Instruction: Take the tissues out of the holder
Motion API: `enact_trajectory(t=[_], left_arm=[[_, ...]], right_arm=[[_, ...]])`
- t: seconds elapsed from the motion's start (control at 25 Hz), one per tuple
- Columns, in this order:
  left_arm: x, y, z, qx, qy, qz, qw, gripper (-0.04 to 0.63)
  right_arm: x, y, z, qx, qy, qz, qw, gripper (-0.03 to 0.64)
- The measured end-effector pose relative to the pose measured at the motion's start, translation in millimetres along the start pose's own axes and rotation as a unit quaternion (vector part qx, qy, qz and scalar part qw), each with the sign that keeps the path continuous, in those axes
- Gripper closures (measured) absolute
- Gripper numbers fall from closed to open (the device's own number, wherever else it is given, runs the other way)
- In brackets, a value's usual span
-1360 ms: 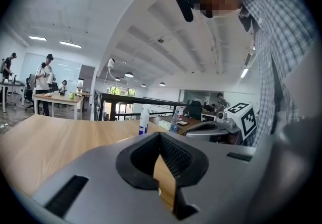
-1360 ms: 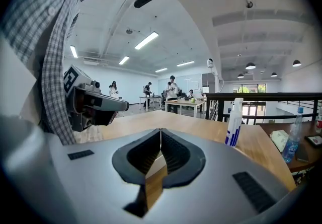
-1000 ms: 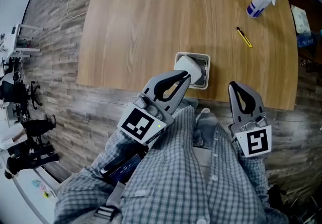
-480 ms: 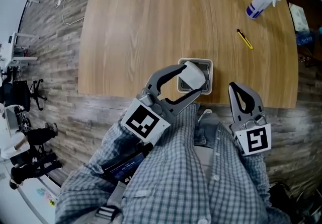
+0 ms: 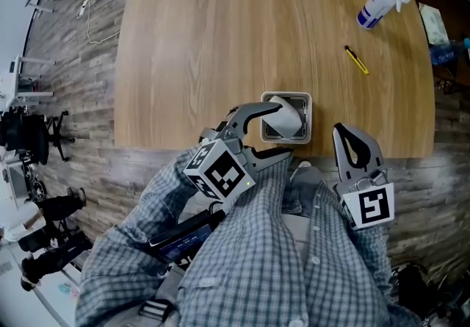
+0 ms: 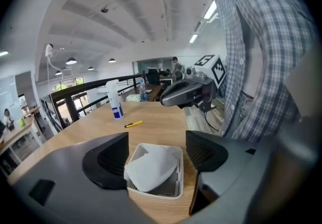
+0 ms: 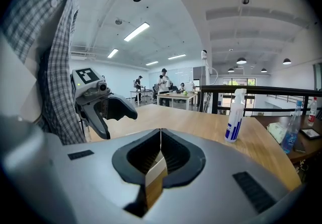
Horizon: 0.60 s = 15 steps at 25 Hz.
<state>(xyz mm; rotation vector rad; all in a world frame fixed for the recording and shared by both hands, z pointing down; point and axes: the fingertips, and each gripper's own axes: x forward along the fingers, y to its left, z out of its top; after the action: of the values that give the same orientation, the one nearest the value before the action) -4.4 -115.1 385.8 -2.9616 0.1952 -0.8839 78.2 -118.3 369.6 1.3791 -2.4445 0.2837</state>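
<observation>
A white square holder stands near the table's front edge, with a white tissue sticking up out of it. My left gripper straddles the holder, and its jaws are opening wide. In the left gripper view the tissue lies loose in the holder between the two pads, touched by neither. My right gripper hangs just off the table edge to the right, shut and empty; its own view shows the closed jaws and the left gripper beyond.
A spray bottle and a yellow pen-like tool lie at the table's far right. A pale packet sits past the right edge. Wood plank floor surrounds the table; chairs and stands are at far left.
The left gripper was shut on the tissue; its jaws have spread wide and let it go. The gripper drew back slightly toward me. The right gripper stayed put.
</observation>
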Motion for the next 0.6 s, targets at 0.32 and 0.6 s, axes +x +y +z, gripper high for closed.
enact_trajectory(t=[0.32,0.6], left_arm=[[21.0,-7.2,-29.9,0.131,0.085,-0.055,0.9863,0.224],[36.0,-5.5,-53.3,0.228,0.148,-0.095,0.9576,0.221]], right_arm=[[-8.3,-8.2,-9.5,0.018,0.005,-0.021,1.0,0.601],[-14.2,-16.6,-16.4,0.021,0.017,-0.035,0.999,0.601]])
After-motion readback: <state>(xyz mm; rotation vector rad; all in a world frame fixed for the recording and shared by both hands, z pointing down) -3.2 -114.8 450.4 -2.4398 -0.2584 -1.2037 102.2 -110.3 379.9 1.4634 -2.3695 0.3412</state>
